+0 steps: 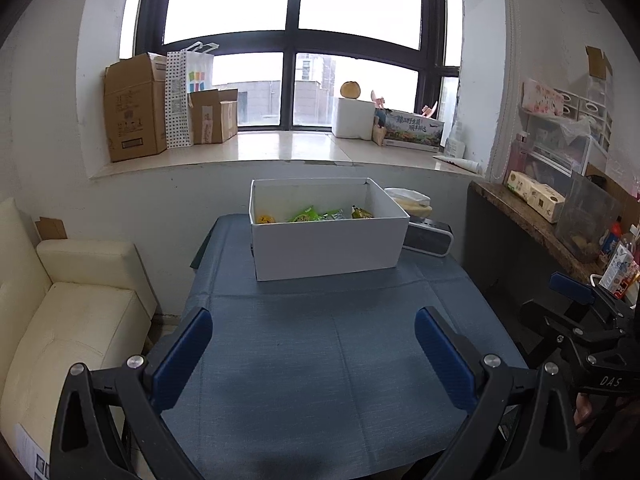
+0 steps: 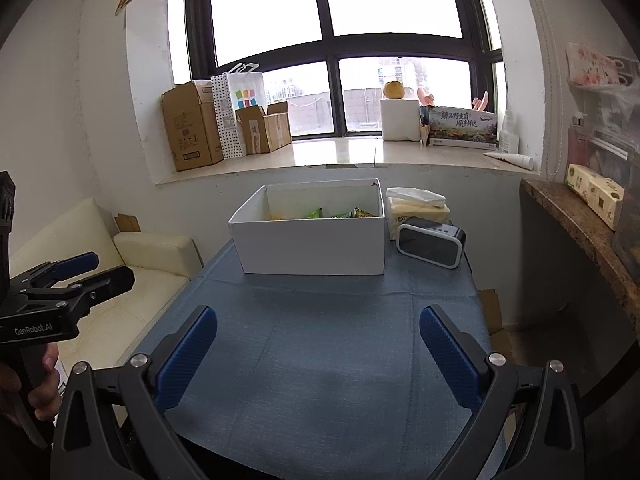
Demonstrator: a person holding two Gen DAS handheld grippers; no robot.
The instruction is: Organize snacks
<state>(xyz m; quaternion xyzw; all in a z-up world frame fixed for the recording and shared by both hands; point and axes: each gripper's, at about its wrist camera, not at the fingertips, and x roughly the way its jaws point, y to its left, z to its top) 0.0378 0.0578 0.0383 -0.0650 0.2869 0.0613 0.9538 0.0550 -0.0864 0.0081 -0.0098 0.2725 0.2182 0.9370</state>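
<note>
We hold the left gripper (image 1: 314,354) with its blue fingers (image 1: 182,358) spread wide and nothing between them, hovering over the near part of the counter (image 1: 320,360), which is draped in a blue-grey cloth. The right gripper (image 2: 318,354) matches it, its fingers (image 2: 188,354) wide apart and empty above the same bare cloth. Each gripper shows at the edge of the other's view, and a hand (image 2: 38,384) grips the left one's handle.

The white box (image 1: 326,244) stands at the far end of the counter, well apart from both grippers. Inside it lie the snacks (image 1: 306,214): green packets along the back, with a small yellow one toward the box's left wall. Just right of the box sits a dark speaker (image 2: 430,244), and behind the speaker a tissue pack (image 2: 416,206). Beyond the box runs a windowsill (image 1: 280,148) carrying cardboard cartons (image 1: 134,108), left of the box, and a cream sofa (image 1: 60,320) stands further left of it
</note>
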